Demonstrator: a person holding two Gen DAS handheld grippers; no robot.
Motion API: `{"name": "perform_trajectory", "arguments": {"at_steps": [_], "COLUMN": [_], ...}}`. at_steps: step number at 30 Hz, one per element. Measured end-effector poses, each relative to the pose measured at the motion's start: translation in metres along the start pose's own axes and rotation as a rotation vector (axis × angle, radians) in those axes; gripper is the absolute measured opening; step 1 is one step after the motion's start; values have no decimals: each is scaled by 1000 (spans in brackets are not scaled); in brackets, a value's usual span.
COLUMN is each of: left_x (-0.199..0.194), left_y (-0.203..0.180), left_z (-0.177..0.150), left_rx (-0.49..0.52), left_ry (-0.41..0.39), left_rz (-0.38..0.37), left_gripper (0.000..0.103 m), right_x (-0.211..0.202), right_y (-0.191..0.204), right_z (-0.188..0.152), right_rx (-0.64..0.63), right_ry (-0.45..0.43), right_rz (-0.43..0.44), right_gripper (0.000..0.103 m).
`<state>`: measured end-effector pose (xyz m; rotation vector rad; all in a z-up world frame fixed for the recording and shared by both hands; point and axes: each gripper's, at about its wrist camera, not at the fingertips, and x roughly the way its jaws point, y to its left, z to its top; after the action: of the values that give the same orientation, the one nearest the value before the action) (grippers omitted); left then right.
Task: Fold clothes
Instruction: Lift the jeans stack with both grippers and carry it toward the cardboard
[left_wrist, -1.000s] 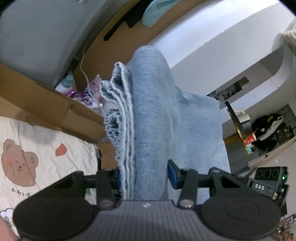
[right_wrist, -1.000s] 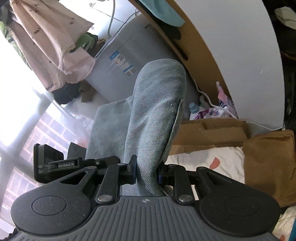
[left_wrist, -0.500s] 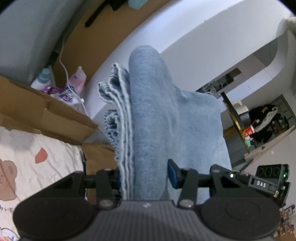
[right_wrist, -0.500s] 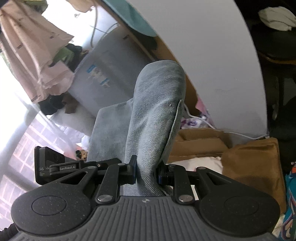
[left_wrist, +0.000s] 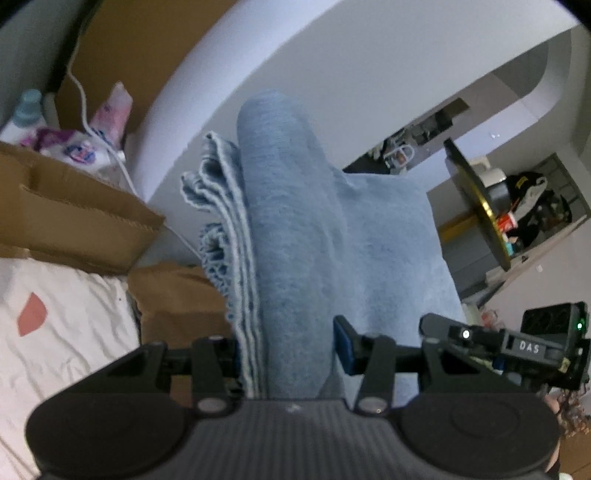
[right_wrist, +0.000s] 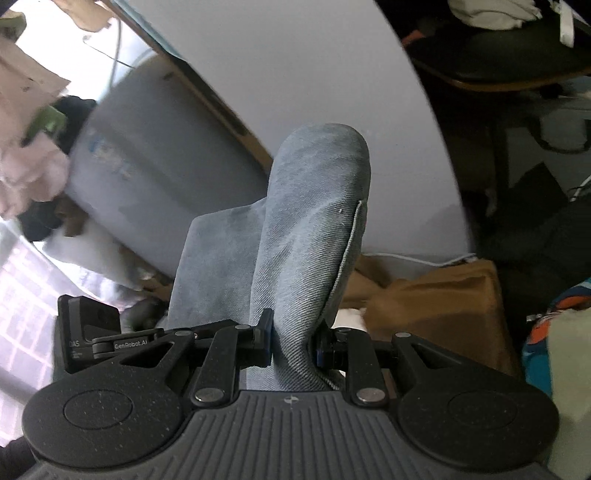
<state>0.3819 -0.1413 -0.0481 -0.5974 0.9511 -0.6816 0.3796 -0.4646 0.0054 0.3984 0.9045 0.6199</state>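
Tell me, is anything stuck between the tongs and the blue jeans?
Nothing visible. The left tongs and right tongs each clamp straight onto the folded denim jeans, with no other thing between.

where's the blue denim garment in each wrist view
Left wrist: the blue denim garment rises up the centre from between the left gripper jaws, frayed edges on its left.
Right wrist: it stands centre frame, clamped in the right gripper jaws, a stitched seam on its right.
Shared landmark: the brown cardboard box, left in the left view, lower right in the right view.

Cardboard box (left_wrist: 74, 218) — white cable (left_wrist: 92, 122) — grey wall (left_wrist: 332, 55).
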Motion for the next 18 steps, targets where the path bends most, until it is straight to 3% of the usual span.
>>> {"name": "perform_trajectory", "arguments": {"at_steps": [9,18], "left_x": [82,146], "left_y": [36,85], "left_z": [-21,-53], "left_rx": [3,-51], "left_ry": [25,66], "left_rz": [-28,-27], "left_gripper": [49,48], "right_x": [39,99], "right_y": [-64,-115], "right_z": [-12,-46], "right_rx": [-44,-88], "right_ry": [16,45], "right_rz": [-117,-229], "right_gripper": [22,22]}}
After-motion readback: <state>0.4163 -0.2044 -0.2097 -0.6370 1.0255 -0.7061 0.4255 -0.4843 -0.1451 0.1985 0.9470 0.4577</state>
